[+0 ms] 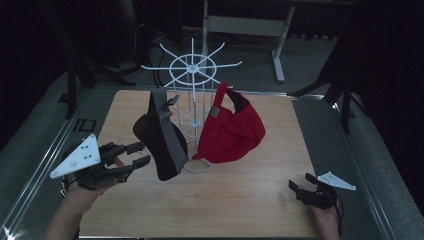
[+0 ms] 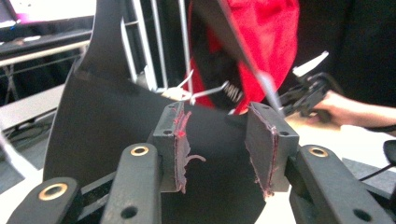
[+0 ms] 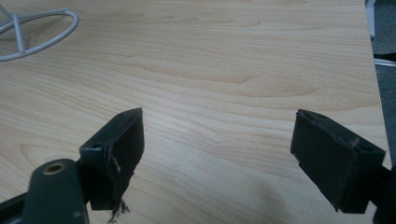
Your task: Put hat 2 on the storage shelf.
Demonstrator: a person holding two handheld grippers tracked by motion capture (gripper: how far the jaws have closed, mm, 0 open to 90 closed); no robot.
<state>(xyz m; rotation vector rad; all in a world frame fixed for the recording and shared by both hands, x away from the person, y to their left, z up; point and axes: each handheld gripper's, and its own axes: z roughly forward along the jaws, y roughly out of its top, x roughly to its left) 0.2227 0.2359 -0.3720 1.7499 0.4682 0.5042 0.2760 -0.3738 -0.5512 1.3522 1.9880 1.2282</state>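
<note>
Pale wood tabletop (image 1: 240,200) carries white wire rack (image 1: 192,67); red cap (image 1: 231,131) and dark cap (image 1: 162,140) hang from its arms, side by side.

Left gripper (image 1: 141,154) just beside dark cap, jaws parted, cap fabric between them in left gripper view, not yet clamped. Likely step: taking dark cap; next move needs closing on fabric, then lifting off hook.

Right gripper (image 1: 299,189) idle, spread wide, low over bare wood.

Hook contact hidden; scene dim.

Dark cap (image 1: 161,142) and red cap (image 1: 232,131) hang on white rack (image 1: 192,67)
</note>
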